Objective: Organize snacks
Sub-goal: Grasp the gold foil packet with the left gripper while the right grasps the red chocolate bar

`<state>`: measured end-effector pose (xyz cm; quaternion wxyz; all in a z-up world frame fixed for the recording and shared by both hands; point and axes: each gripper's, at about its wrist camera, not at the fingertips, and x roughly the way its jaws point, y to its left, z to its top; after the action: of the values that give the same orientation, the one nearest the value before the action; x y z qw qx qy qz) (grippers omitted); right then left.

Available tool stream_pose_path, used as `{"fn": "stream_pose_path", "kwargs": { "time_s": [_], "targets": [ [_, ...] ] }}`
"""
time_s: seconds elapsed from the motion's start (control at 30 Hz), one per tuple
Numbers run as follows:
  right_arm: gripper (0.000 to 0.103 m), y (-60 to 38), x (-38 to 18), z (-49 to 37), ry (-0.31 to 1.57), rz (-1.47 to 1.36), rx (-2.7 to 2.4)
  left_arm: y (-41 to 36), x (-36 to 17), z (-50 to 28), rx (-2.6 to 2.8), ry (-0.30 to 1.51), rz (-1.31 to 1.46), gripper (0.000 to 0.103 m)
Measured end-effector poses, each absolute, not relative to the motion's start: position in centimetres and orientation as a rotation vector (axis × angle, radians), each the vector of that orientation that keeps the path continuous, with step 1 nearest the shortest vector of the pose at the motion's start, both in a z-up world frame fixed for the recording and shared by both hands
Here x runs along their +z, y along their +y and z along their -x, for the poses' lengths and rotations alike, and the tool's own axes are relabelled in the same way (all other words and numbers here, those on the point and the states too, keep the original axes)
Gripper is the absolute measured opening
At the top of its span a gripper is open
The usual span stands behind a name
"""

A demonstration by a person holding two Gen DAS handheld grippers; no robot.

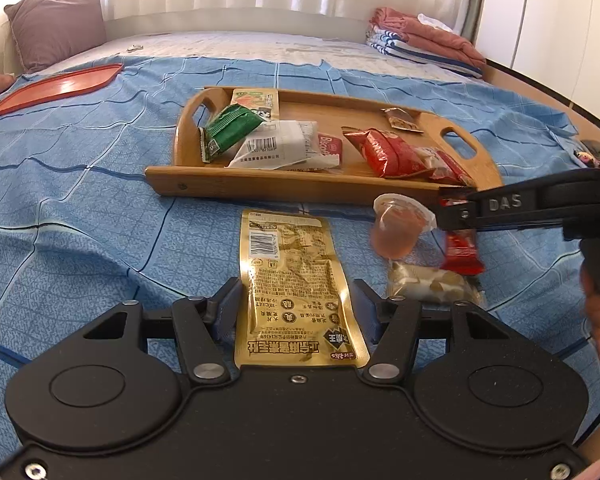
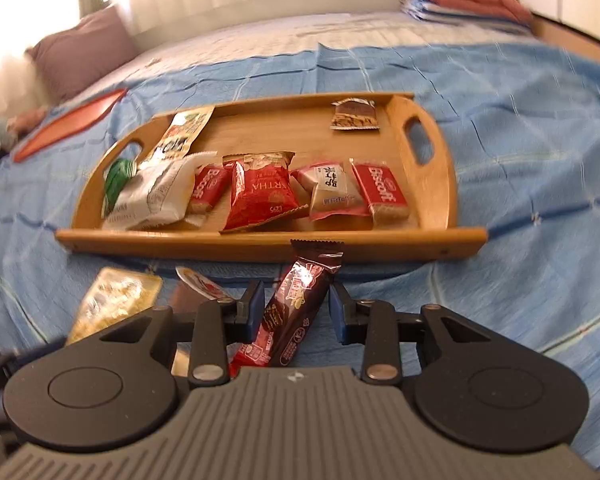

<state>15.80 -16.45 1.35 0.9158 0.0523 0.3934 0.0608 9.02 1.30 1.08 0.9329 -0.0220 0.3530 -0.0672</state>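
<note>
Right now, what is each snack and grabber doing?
left gripper: jaws open around the gold packet.
gold packet: flat on the blanket, outside the tray.
right gripper: jaws open around the dark bar.
dark bar: tilted, not in the tray.
wooden tray: holding several snacks.
jelly cup: tipped over.

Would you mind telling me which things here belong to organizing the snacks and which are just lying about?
Belongs to the job:
wooden tray
gold packet
dark snack bar
jelly cup
red Biscoff packet

Just lying about:
orange lid
purple pillow
folded blankets
</note>
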Motion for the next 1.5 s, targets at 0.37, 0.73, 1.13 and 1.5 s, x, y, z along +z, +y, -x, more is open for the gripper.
{"fn": "stream_pose_path", "kwargs": {
  "time_s": [0.37, 0.73, 1.13, 1.5],
  "targets": [
    [0.074, -17.2, 0.5, -14.6, 0.822, -0.084, 0.05, 1.1, 0.8, -9.3, -0.122, 0.711, 0.025, 0.06],
    [0.074, -18.0, 0.4, -13.5, 0.826, 0.001, -0.004, 1.7, 1.0, -9.4, -0.108, 0.706, 0.037, 0.061],
    [0.042, -16.7, -0.1, -13.9, 0.773, -0.06, 0.074, 1.0, 0.8, -10.1, -0.112, 0.704, 0.035, 0.055],
    [0.028, -17.5, 2.2, -12.1, 0.658, -0.085, 0.057, 1.1, 4.5, -8.4, -0.157, 0.599, 0.017, 0.05]
  ]
}}
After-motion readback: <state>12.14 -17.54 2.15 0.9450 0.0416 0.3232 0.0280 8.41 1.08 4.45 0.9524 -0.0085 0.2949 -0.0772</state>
